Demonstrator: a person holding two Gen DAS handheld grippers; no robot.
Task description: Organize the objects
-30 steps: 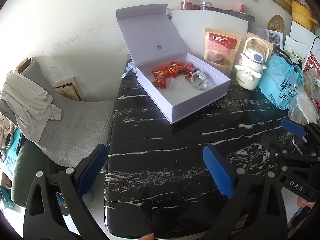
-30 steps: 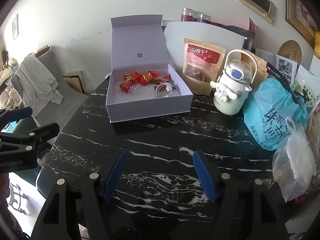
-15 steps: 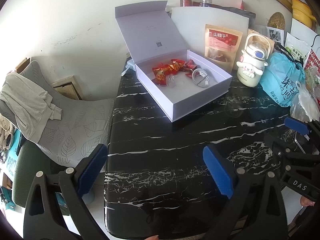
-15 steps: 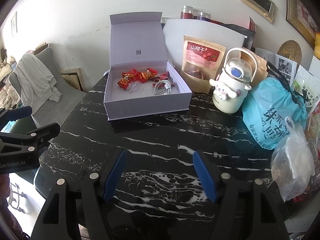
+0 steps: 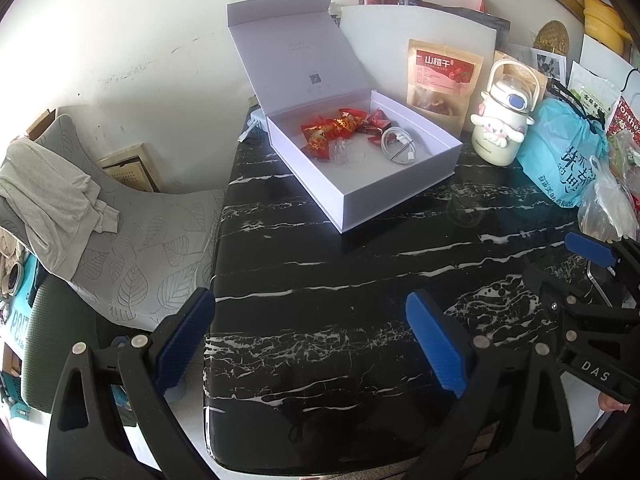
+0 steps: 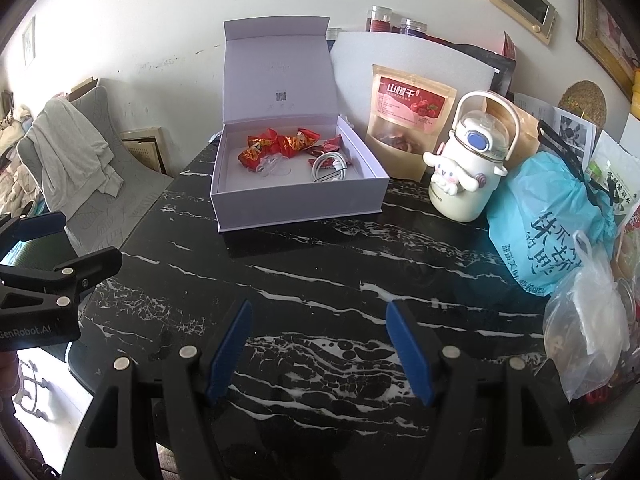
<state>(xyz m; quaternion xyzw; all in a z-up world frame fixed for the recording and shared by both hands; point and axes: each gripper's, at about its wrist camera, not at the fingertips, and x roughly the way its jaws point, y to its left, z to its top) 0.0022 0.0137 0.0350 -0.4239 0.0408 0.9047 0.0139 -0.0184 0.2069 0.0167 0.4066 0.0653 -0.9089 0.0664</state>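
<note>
I read this as a lived-in home: ahead of my grippers a black marble table (image 6: 320, 280) crowded with a snack pouch (image 6: 408, 120), a cartoon kettle (image 6: 468, 172) and plastic bags; left, a cushioned chair (image 5: 132, 240) with draped clothing; framed pictures (image 6: 520, 4) on the wall.

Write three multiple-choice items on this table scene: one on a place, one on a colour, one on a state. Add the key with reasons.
1. Where does the coiled white cable lie?
A. inside the white box
B. on the bare table
C. on the chair

2. What colour is the tied plastic bag beside the cartoon bottle?
A. red
B. light blue
C. black

3. How is the box lid?
A. shut
B. lying flat on the table
C. raised open

Key: 1 A, the cable rests on the box floor near the red snack packets. 2 B, the bag is pale blue with dark print. 3 C, the lid stands upright behind the box, so its contents show.
</note>
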